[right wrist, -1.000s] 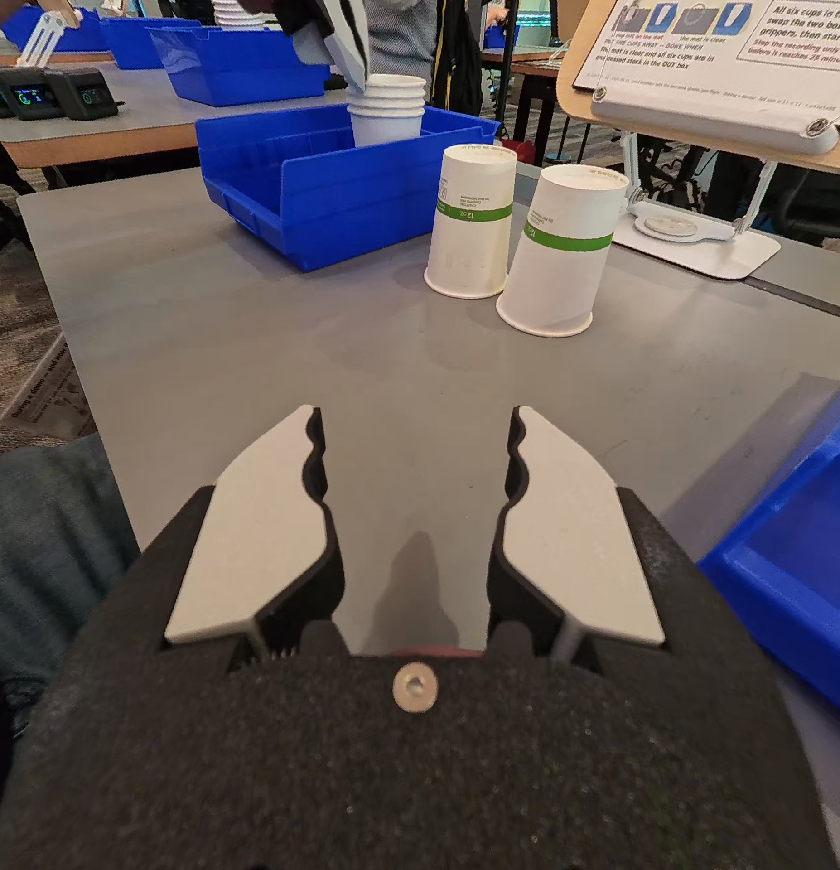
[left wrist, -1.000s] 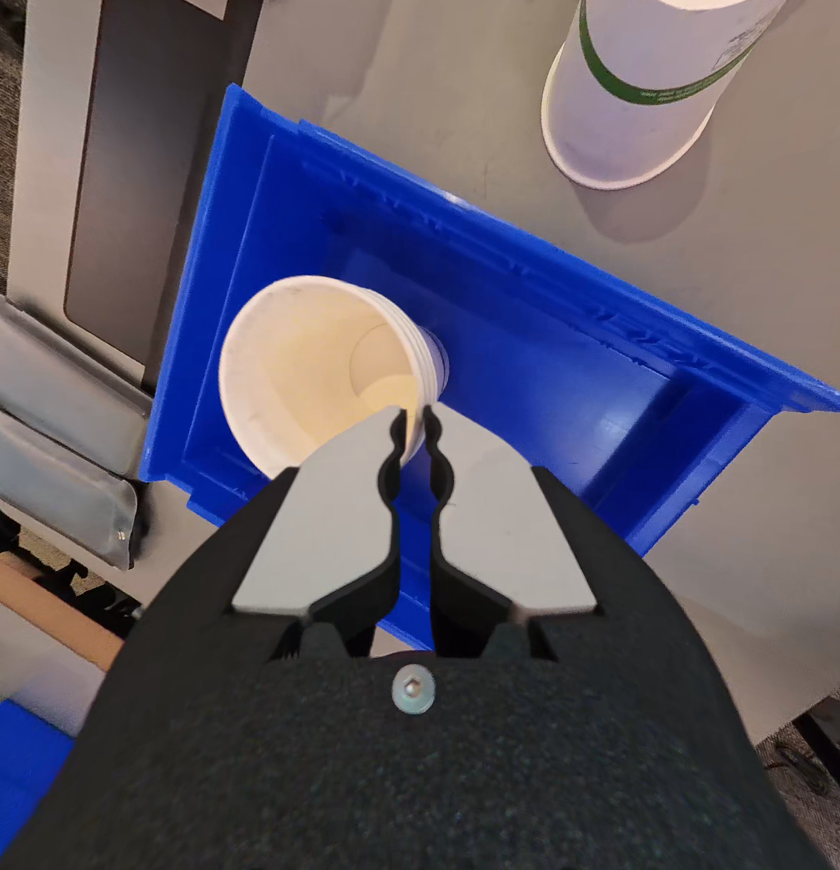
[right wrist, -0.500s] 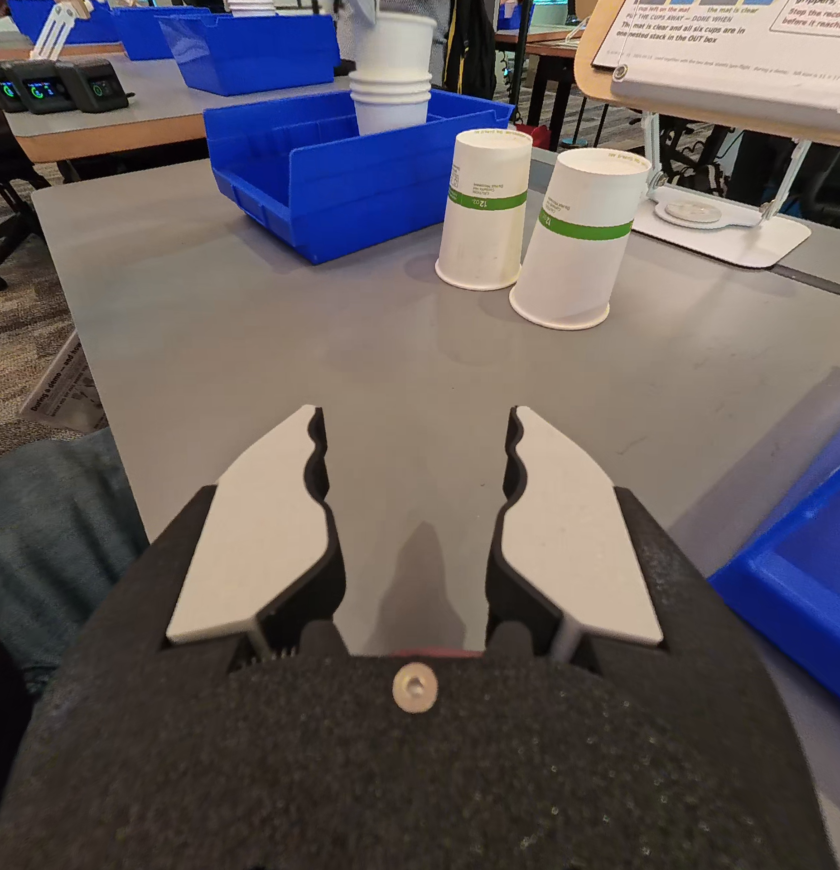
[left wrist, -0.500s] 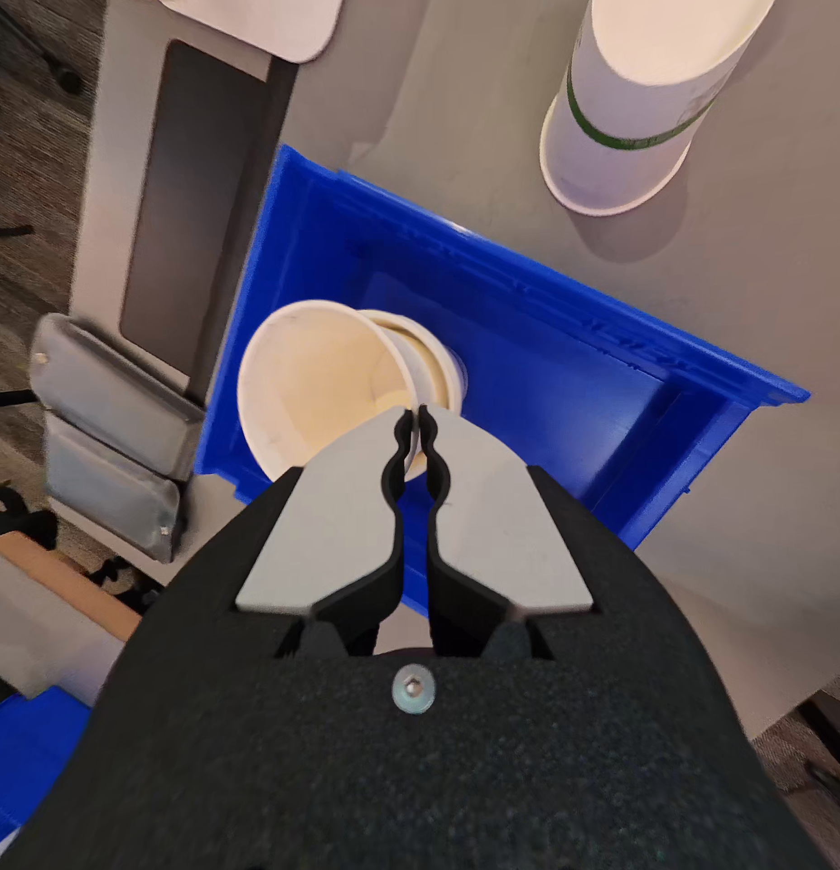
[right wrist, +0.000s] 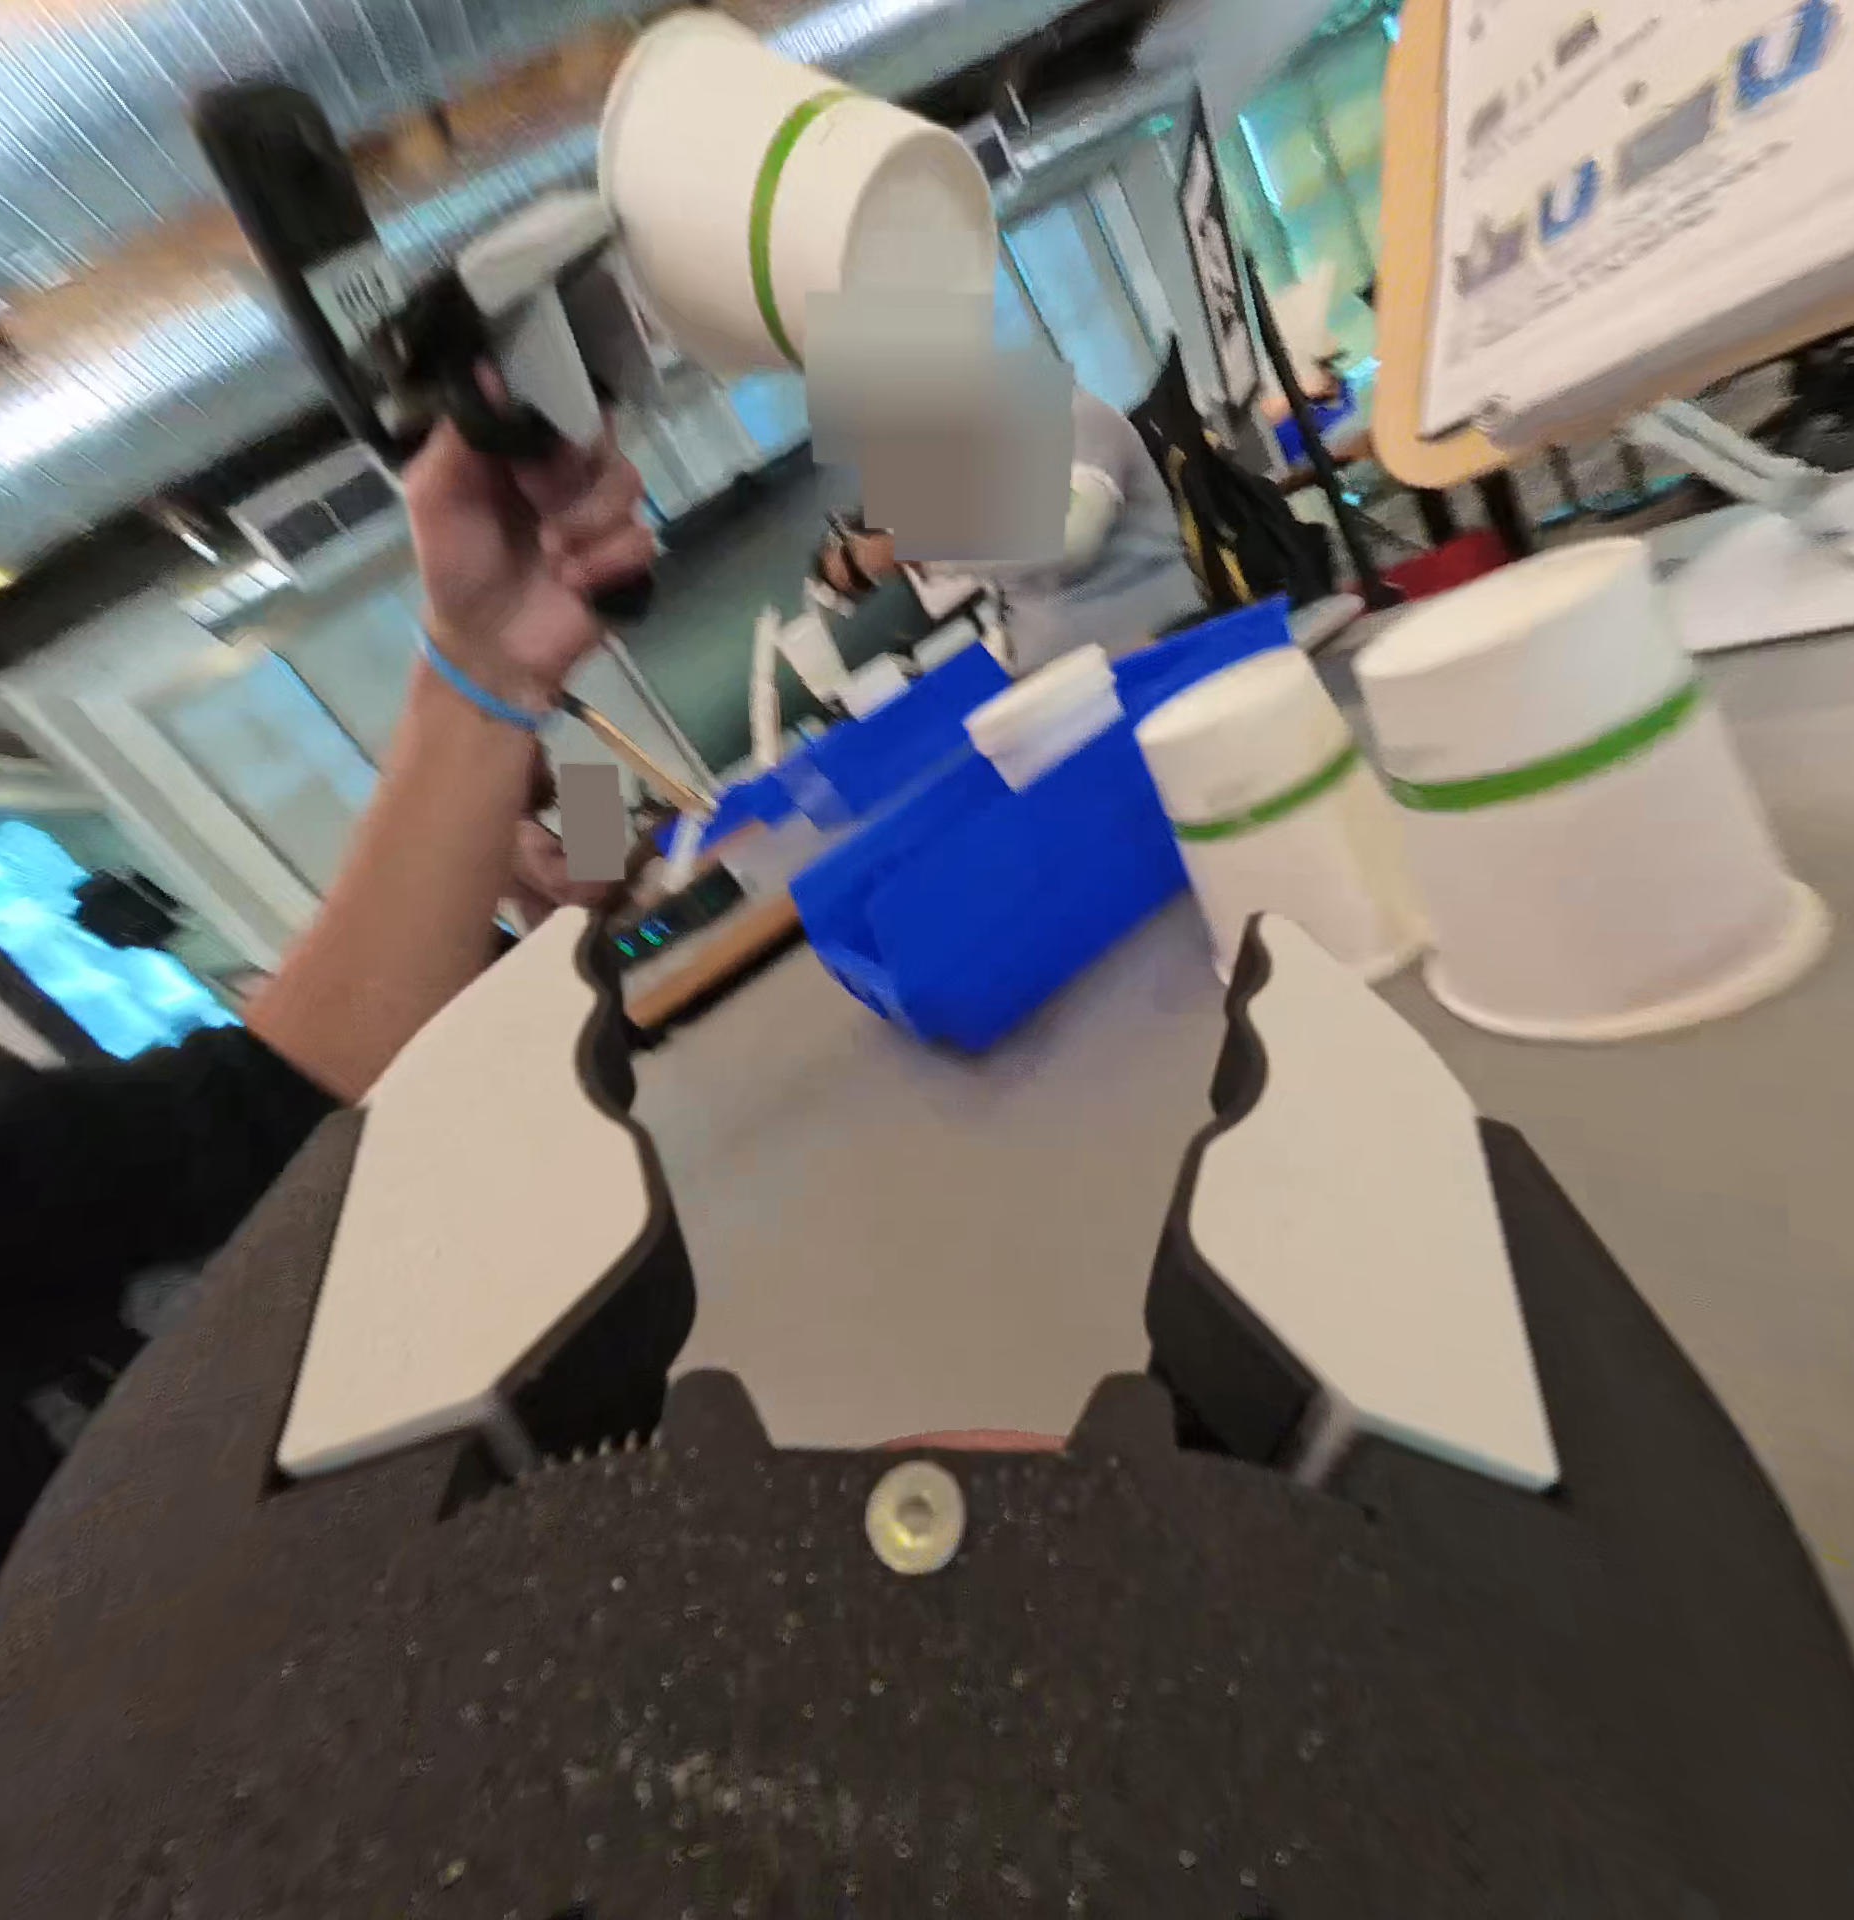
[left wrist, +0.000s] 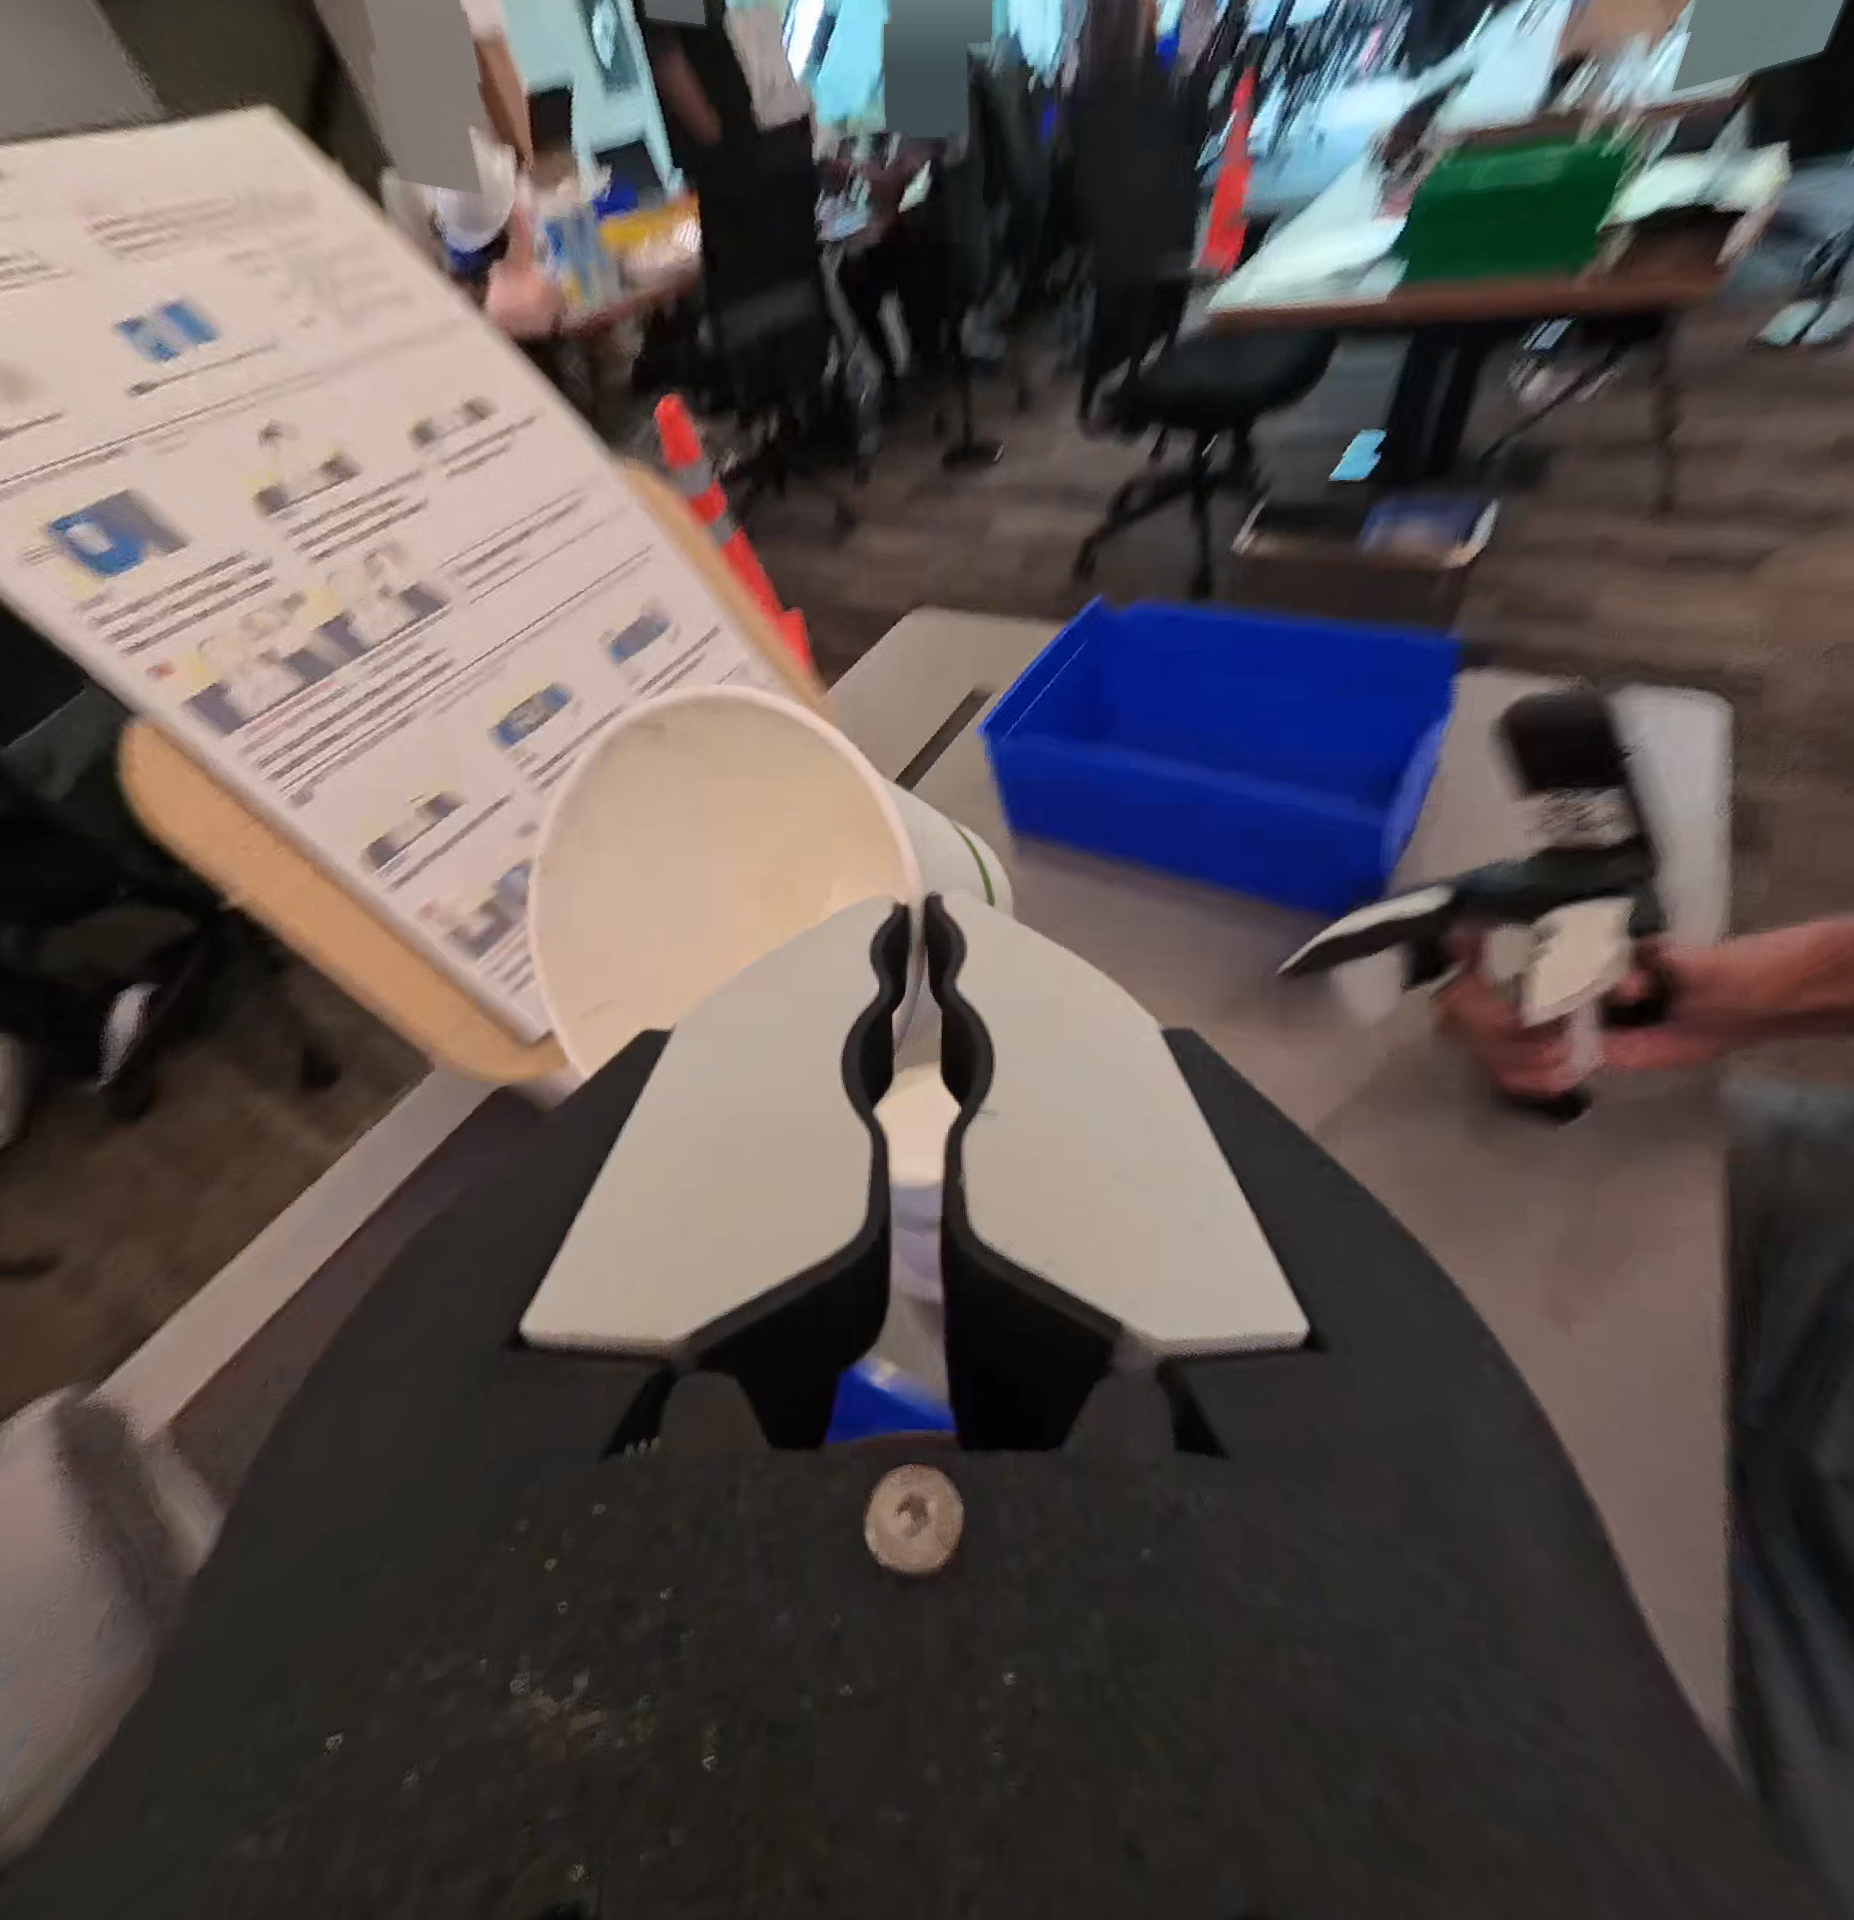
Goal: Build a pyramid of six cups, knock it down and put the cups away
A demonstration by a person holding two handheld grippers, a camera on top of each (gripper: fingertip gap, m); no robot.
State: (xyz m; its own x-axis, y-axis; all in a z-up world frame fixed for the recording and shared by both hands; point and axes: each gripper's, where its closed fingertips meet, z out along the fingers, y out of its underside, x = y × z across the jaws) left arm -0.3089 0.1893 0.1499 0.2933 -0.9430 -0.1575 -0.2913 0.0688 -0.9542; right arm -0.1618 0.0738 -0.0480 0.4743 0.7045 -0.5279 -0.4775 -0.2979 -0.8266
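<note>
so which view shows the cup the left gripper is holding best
The right wrist view: the cup shows whole from the side, tilted in the air, green band visible. The left wrist view shows mostly its open mouth, with the left gripper jaws shut on its rim.

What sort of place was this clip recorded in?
Probably a shared office or lab: grey worktable, office chair, other cluttered desks, an instruction board on a stand.
</note>
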